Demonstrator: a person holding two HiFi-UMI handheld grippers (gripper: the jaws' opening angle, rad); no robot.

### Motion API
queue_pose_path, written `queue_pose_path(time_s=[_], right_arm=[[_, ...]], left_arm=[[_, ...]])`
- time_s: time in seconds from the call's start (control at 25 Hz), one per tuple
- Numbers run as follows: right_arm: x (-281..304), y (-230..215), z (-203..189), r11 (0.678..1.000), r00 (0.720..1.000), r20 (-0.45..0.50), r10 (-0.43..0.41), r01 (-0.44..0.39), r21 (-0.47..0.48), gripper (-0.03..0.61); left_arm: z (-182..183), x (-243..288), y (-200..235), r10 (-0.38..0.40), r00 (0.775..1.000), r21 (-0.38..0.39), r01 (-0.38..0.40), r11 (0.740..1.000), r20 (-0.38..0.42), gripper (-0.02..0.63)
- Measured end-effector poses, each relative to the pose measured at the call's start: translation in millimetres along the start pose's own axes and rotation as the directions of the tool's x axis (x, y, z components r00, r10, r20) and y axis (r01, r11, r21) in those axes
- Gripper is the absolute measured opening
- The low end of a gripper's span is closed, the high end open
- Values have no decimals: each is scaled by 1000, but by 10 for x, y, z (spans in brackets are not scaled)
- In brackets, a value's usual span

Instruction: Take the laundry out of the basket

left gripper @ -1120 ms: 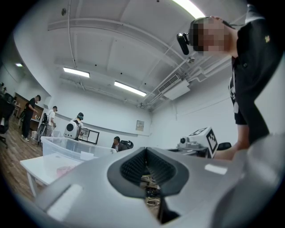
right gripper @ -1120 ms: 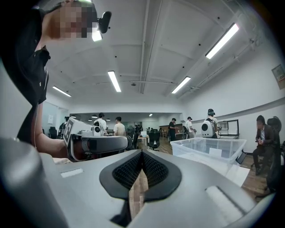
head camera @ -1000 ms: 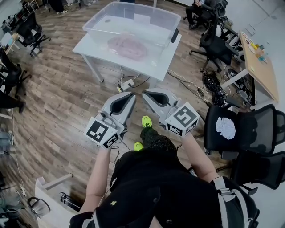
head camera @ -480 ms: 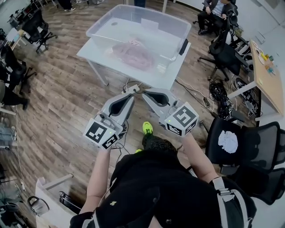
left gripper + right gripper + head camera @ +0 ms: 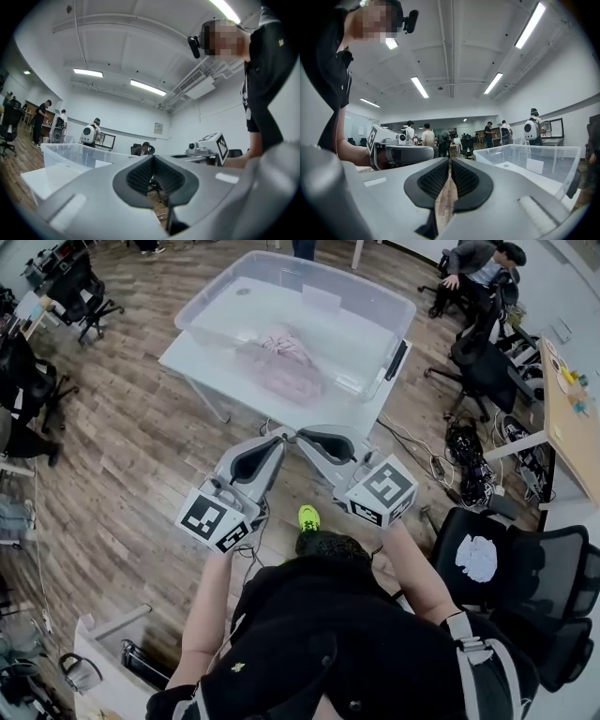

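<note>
The basket is a clear plastic bin (image 5: 380, 298) on a white table (image 5: 197, 354) ahead of me. Pink laundry (image 5: 281, 357) lies heaped inside it, at the near side. I hold both grippers low in front of my body, well short of the table, their tips almost touching each other. The left gripper (image 5: 278, 435) is shut with nothing between its pads. The right gripper (image 5: 305, 435) is likewise shut and empty. The bin (image 5: 70, 154) shows at the left of the left gripper view past the shut left gripper (image 5: 153, 157). The bin (image 5: 534, 161) appears right of the right gripper (image 5: 450, 159).
Black office chairs (image 5: 511, 559) stand to my right, one with a white cloth on its seat. Cables and a power strip (image 5: 464, 460) lie on the wooden floor near the table's right legs. More chairs (image 5: 28, 381) stand at the left. People are at the far end of the room.
The table and bin have come nearer and lower in the head view as I step forward. Both grippers keep their pose and stay shut.
</note>
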State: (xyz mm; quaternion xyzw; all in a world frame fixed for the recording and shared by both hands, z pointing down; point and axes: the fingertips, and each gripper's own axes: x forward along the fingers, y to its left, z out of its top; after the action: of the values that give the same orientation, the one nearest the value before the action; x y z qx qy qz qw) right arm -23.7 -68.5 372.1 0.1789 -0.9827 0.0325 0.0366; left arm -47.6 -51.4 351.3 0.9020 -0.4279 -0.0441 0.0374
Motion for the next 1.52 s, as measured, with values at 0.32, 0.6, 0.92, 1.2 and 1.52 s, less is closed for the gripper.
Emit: queue_pose_path(time_s=[0.32, 0.6, 0.92, 1.2, 1.52], right_arm=[[197, -472, 37, 998, 998, 3, 55, -55, -4, 14], [280, -764, 66, 993, 993, 3, 118, -118, -15, 15], [368, -918, 156, 992, 992, 25, 128, -127, -26, 23], [530, -995, 130, 993, 994, 14, 109, -108, -40, 28], [821, -1341, 131, 997, 998, -15, 64, -65, -33, 32]], left_arm=[[-8, 442, 332, 46, 999, 14, -46, 999, -13, 9], [-13, 754, 536, 100, 995, 33, -100, 994, -13, 9], [50, 857, 653, 102, 994, 63, -101, 993, -26, 9], [3, 896, 831, 74, 997, 69, -72, 995, -24, 9], [1, 1118, 1246, 31, 999, 54, -29, 998, -27, 9]])
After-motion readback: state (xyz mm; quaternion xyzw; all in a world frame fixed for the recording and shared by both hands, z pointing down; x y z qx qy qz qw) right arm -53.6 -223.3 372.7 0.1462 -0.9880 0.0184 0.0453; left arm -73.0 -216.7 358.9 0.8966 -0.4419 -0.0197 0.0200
